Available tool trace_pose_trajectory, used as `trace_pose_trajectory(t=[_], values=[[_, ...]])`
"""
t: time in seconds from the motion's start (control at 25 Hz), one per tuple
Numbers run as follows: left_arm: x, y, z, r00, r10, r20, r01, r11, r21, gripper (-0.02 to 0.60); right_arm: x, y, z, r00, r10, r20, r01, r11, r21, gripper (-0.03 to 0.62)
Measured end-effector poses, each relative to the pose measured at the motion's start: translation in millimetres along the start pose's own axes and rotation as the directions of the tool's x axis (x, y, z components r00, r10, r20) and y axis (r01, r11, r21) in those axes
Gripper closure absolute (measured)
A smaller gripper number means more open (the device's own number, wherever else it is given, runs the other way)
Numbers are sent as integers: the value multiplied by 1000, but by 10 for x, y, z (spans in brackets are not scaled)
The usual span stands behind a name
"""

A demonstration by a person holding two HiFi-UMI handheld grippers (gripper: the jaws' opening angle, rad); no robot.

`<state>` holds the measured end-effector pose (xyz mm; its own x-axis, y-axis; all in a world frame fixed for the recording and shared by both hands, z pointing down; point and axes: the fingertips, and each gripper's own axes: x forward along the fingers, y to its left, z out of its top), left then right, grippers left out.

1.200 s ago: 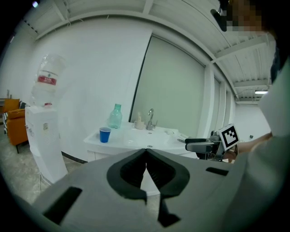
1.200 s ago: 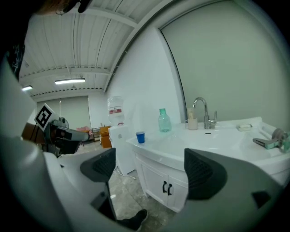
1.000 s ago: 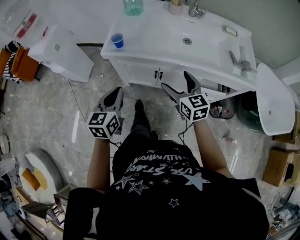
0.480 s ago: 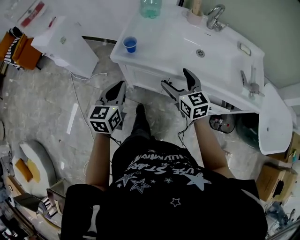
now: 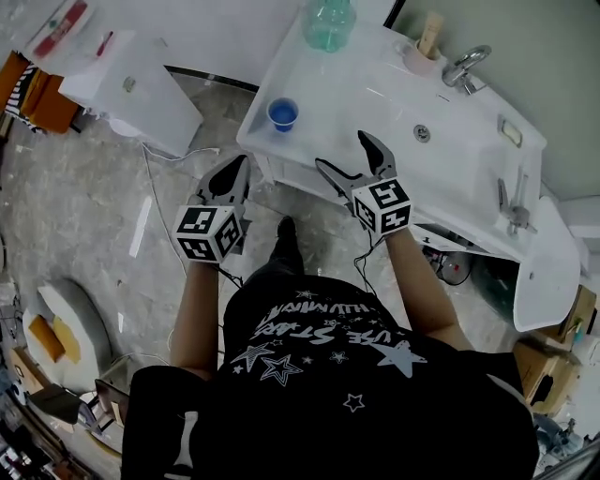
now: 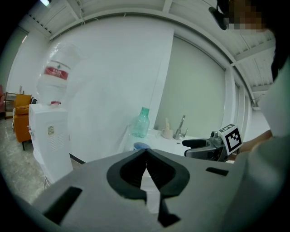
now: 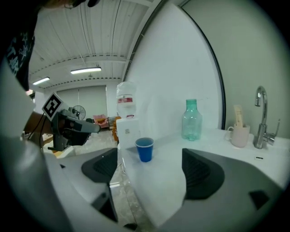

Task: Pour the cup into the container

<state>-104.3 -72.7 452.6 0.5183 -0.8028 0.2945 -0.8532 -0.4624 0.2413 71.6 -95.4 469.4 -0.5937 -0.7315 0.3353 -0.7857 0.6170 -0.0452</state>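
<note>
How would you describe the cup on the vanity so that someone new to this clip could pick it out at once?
Find the white sink vanity against the wall. Near its front left corner stands a small open blue cup. It is the only blue thing there: the green bottle behind it is taller and see-through, and the mug by the faucet is pale.

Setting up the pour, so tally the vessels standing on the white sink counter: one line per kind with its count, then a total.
Blue cup: 1
Green-tinted bottle: 1
Pale mug: 1
Total: 3
</note>
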Motion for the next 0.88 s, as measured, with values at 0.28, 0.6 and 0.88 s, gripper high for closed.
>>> trace_pose_trajectory(t=[0.28, 0.6, 0.88], values=[[269, 395, 31, 1000, 14, -14, -15, 999, -39, 571, 519, -64, -21, 996, 60, -72, -67, 993, -95, 160], [531, 675, 85, 1000, 13, -21, -14, 998, -61, 571, 918, -26, -129, 968, 196, -159, -214, 971, -106, 184], [626, 809, 42, 999, 19, -39, -22, 997, -75, 571, 1152, 53, -271, 934, 288, -210, -317, 941, -117, 194]])
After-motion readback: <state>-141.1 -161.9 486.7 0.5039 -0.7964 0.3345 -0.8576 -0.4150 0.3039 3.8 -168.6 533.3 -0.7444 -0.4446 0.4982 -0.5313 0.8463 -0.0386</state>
